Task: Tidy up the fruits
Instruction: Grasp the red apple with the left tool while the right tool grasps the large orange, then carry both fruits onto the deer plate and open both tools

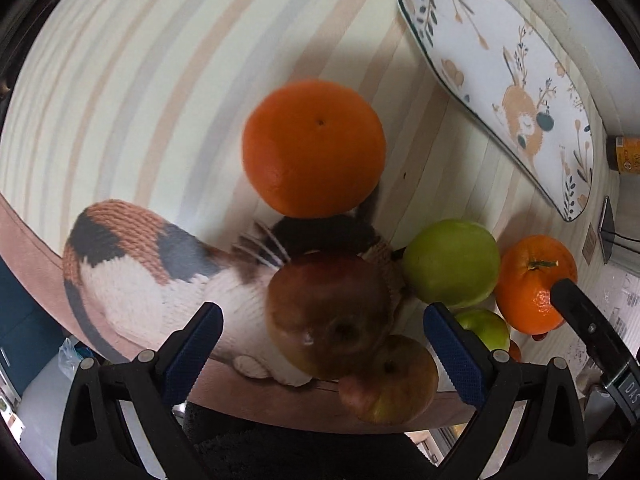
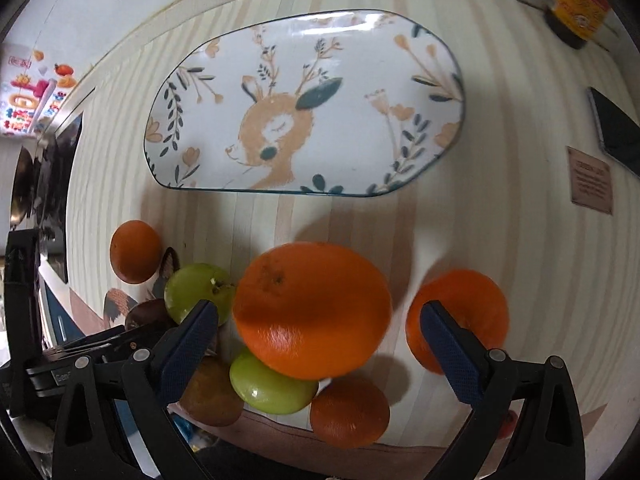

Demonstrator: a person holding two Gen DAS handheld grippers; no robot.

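Note:
Fruits lie on a striped tablecloth near the table's front edge. In the left wrist view my left gripper (image 1: 322, 340) is open around a red-brown apple (image 1: 328, 316); an orange (image 1: 314, 148) lies beyond it, a second red apple (image 1: 390, 380) and two green apples (image 1: 452, 262) to the right, then another orange (image 1: 534, 284). In the right wrist view my right gripper (image 2: 320, 340) is open, with a large orange (image 2: 312, 310) between its fingers, not gripped. A green apple (image 2: 272, 388), a small orange (image 2: 350, 412) and another orange (image 2: 468, 312) lie around it. A deer-patterned plate (image 2: 360, 80) is empty beyond.
The plate also shows in the left wrist view (image 1: 460, 32) at the upper right. A jar (image 2: 576, 4) stands at the far right corner, a dark phone-like object (image 2: 616, 132) and a small label (image 2: 591, 186) at the right. A cat picture (image 1: 132, 272) decorates the cloth's front.

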